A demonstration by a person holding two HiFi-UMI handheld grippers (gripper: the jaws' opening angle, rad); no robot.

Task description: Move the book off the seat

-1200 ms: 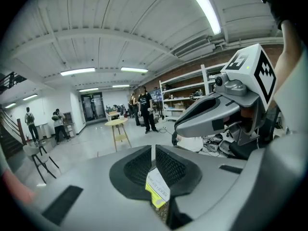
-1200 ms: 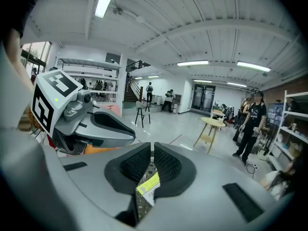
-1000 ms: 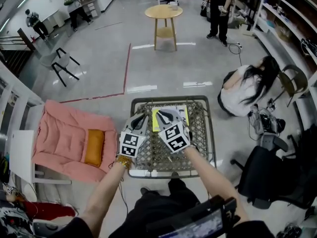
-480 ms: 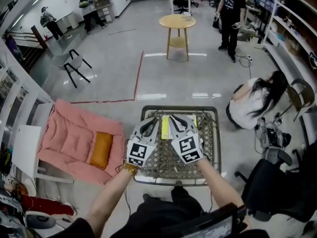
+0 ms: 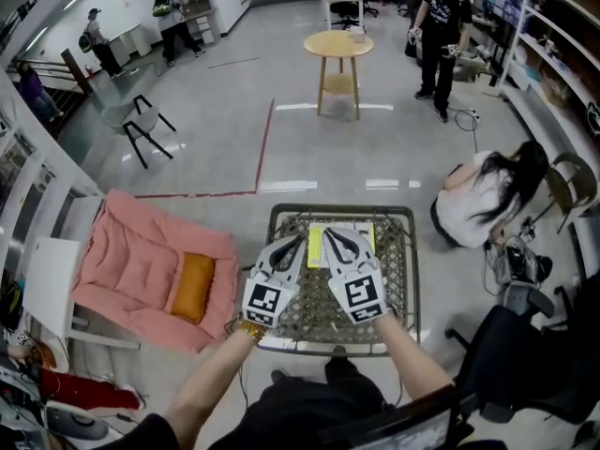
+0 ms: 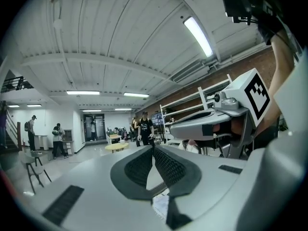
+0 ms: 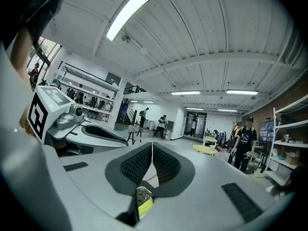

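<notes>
left gripper (image 6: 153,149): jaws together and nothing between the ribbed pads, as its own view shows. It points level across the room.
right gripper (image 7: 152,146): jaws likewise closed on nothing, pointing level, just beside the left one.
book (image 5: 315,244): yellow, lying flat on the woven seat (image 5: 396,275) under and just ahead of both sets of tips. The right gripper covers its middle. Neither gripper holds it.
head view only: the whole seat and the book's place on it. It also shows both marker cubes side by side, and the forearms coming up from the bottom edge.
right gripper view only: a yellow sliver in the gap beneath the jaws. The left gripper's body and marker cube are at its left edge.
left gripper view only: a pale printed patch below the jaws, too small to name. The right gripper's cube is close on the right.
left of the left gripper: pink padded chair (image 5: 131,261) with an orange cushion (image 5: 192,287), well apart from the seat.
far ahead of both grippers: round wooden table (image 5: 338,43) with a standing person (image 5: 441,22) near it.
right of the right gripper: a crouching person (image 5: 483,190) on the floor beyond the seat.
</notes>
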